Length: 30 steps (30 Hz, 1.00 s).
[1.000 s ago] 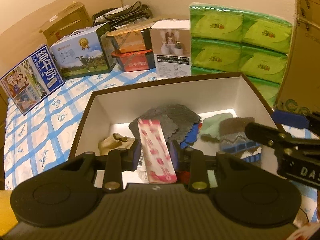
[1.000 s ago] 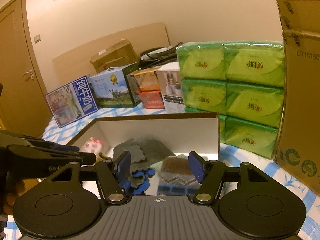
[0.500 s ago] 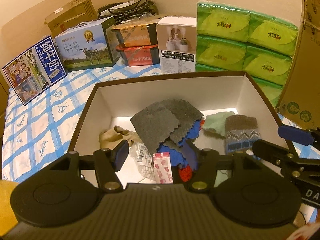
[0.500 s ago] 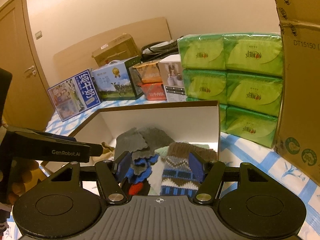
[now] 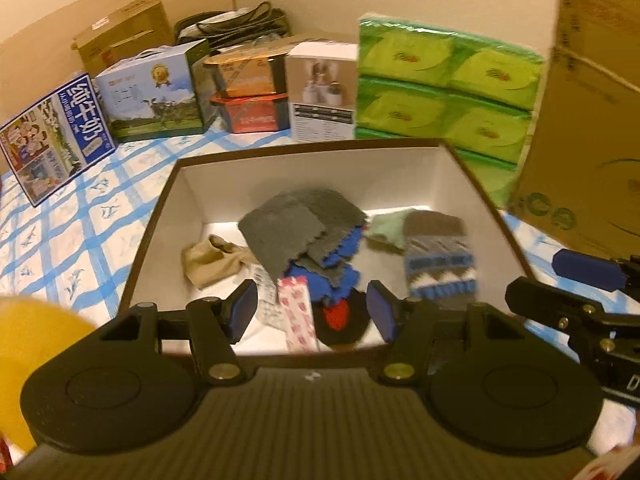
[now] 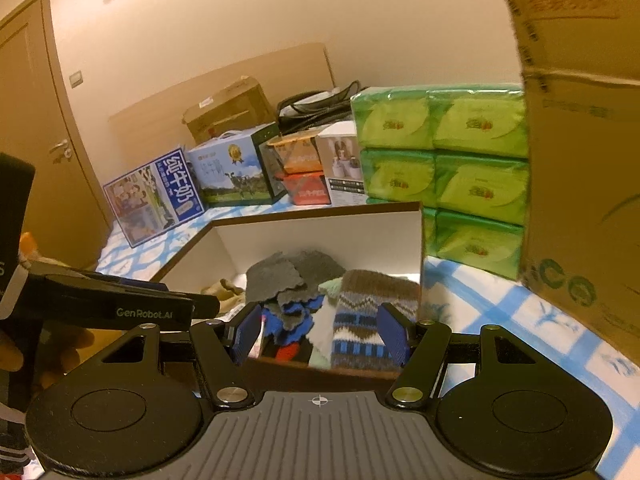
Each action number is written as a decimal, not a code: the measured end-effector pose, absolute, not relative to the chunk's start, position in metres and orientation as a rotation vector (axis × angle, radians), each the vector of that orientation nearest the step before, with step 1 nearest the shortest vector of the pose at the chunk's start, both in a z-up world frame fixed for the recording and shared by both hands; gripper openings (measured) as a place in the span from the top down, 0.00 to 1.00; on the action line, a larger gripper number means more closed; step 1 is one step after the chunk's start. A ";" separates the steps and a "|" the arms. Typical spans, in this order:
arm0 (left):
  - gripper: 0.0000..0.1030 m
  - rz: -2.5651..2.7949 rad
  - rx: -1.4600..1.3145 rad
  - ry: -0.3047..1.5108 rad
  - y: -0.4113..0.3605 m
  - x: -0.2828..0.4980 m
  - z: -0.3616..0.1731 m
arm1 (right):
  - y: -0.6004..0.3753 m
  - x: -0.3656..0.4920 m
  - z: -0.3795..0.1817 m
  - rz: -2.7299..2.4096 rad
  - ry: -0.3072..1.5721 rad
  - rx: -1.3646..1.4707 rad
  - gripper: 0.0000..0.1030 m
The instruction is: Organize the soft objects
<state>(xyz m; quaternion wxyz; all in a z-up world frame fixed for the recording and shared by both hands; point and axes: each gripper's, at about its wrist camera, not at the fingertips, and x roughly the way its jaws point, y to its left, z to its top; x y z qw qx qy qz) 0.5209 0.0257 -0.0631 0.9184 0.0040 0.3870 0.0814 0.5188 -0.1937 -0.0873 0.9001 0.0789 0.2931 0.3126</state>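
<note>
A brown-rimmed box (image 5: pixel 320 168) with white walls holds the soft things: grey cloths (image 5: pixel 296 224) over a blue cloth (image 5: pixel 320 276), a beige sock (image 5: pixel 212 258), a mint cloth (image 5: pixel 386 224), a patterned knitted sock (image 5: pixel 438 256) and a pink-and-white packet (image 5: pixel 298 312) beside a red-and-black piece (image 5: pixel 340 318). My left gripper (image 5: pixel 312 312) hangs open over the box's near edge, with nothing between its pads. My right gripper (image 6: pixel 320 332) is open too, just outside the box (image 6: pixel 320 236), with the knitted sock (image 6: pixel 364 320) behind it. Each gripper shows in the other's view: the right gripper (image 5: pixel 560 296) and the left gripper (image 6: pixel 120 304).
The box rests on a blue-checked sheet (image 5: pixel 72 232). Behind it stand milk cartons (image 5: pixel 56 136), food boxes (image 5: pixel 248 92) and stacked green tissue packs (image 5: pixel 444 88). A tall cardboard box (image 5: pixel 588 120) is close on the right. Something yellow (image 5: pixel 28 352) sits at lower left. A door (image 6: pixel 36 140) is far left.
The left gripper opened and let go of the pink-and-white packet, which now lies in the box. Both grippers have drawn back from the box.
</note>
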 end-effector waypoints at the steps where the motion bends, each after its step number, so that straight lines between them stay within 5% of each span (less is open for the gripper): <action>1: 0.44 0.153 0.004 0.794 0.025 0.514 -0.061 | -0.197 0.510 -0.084 0.640 0.604 0.169 0.34; 11: 0.43 0.018 -0.044 0.777 0.030 0.412 -0.041 | -0.210 0.414 -0.055 0.630 0.588 0.223 0.19; 30: 0.43 -0.004 -0.039 0.765 0.066 0.184 -0.022 | -0.199 0.235 -0.045 0.590 0.705 0.303 0.15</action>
